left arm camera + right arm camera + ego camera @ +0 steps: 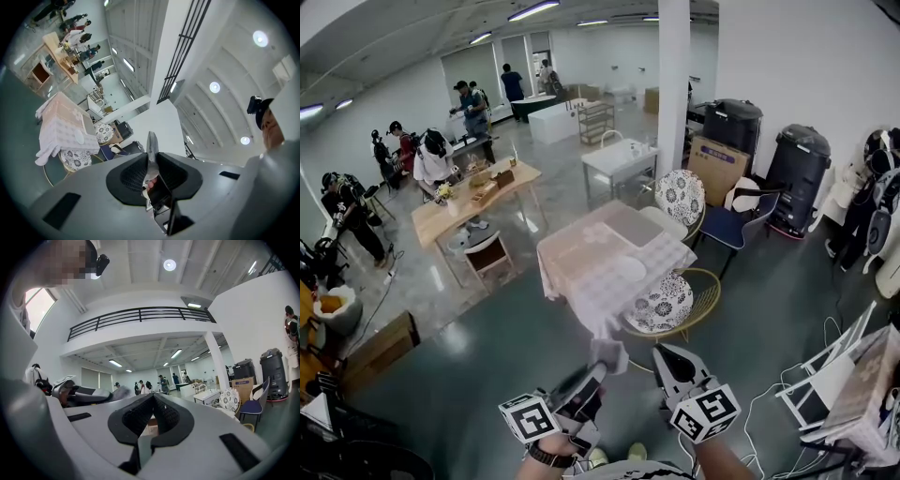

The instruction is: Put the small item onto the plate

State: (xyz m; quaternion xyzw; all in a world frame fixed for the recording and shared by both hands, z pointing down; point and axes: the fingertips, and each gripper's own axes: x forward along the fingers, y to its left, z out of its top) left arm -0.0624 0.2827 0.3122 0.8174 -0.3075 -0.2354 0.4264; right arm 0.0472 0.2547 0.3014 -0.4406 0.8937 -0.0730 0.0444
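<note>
The small item (pixel 609 354) is a thin, pale grey piece, and my left gripper (pixel 596 373) is shut on it low in the head view. In the left gripper view the item (pixel 151 144) stands up edge-on from between the shut pads of the left gripper (pixel 151 159). My right gripper (pixel 662 356) is level beside it, to the right; its pads meet with nothing between them in the right gripper view (pixel 153 397). A white plate (pixel 628 269) lies on the table with the checked cloth (pixel 581 281), some way ahead of both grippers. The plate (pixel 78 137) also shows small in the left gripper view.
Two chairs with patterned cushions (pixel 664 302) (pixel 680 195) stand at the cloth table's right side. A grey mat (pixel 630 225) lies on its far end. A wooden table (pixel 441 217) with people around it is at the left. Cables and a folded white rack (pixel 834 370) lie at the right.
</note>
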